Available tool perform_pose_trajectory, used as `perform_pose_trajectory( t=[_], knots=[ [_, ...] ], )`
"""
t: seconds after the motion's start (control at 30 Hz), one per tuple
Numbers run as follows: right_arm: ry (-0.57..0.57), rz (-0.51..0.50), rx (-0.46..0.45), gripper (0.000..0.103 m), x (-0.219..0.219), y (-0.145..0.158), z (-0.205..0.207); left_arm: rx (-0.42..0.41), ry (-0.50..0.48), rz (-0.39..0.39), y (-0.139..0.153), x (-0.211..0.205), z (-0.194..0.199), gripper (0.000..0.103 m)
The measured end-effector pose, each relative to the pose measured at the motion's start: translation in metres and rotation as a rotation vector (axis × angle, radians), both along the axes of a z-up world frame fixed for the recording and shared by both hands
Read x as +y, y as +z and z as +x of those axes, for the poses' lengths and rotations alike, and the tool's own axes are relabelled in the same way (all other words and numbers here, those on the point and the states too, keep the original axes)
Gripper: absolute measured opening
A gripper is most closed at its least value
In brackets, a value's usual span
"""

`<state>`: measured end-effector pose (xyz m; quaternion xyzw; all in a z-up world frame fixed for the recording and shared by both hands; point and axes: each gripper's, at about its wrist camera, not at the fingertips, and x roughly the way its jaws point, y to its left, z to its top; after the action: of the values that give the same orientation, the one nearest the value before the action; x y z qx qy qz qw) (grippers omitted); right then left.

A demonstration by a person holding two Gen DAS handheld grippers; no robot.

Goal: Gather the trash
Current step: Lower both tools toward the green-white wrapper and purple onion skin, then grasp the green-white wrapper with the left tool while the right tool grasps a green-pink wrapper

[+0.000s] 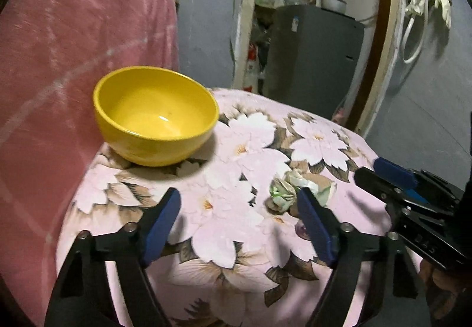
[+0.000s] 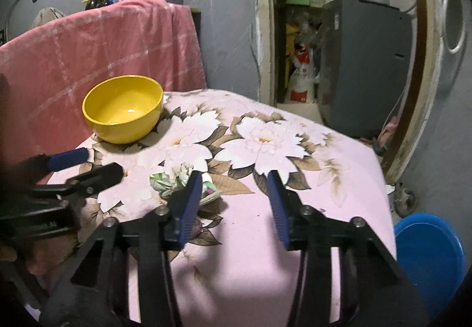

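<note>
Both claws, left (image 1: 239, 226) and right (image 2: 234, 209), stood apart and empty; your crumpled wrapper (image 1: 287, 190) lay between them, right of the yellow bowl (image 1: 155, 114).

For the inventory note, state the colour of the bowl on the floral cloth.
Plain yellow, inside and out; the bowl shows best in the left wrist view.

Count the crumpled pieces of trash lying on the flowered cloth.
1. A crumpled white-and-green paper wad lies on the pink flowered cloth, in front of the yellow ceramic bowl. The claw fingers hide part of the cloth, so more may be hidden.
</note>
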<state>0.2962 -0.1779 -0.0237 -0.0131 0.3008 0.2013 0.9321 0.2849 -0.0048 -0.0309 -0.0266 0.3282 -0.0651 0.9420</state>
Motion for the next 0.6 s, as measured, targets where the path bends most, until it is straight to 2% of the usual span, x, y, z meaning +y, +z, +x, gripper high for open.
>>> perform_pose_trajectory(
  t=[0.13, 0.2, 0.47, 0.6],
  knots=[
    [0.041, 0.002, 0.054, 0.068, 0.007, -0.006, 0.012, 0.055, -0.041, -0.031, -0.007, -0.003, 0.011, 0.056],
    [0.061, 0.006, 0.08, 0.066, 0.011, -0.01, 0.017, 0.088, -0.058, -0.061, -0.011, -0.004, 0.018, 0.053],
    [0.103, 0.023, 0.136, 0.064, 0.018, -0.018, 0.029, 0.16, -0.081, -0.137, -0.018, -0.005, 0.034, 0.041],
    [0.117, 0.012, 0.145, 0.064, 0.022, -0.02, 0.031, 0.188, -0.091, -0.155, -0.022, -0.006, 0.038, 0.024]
  ],
)
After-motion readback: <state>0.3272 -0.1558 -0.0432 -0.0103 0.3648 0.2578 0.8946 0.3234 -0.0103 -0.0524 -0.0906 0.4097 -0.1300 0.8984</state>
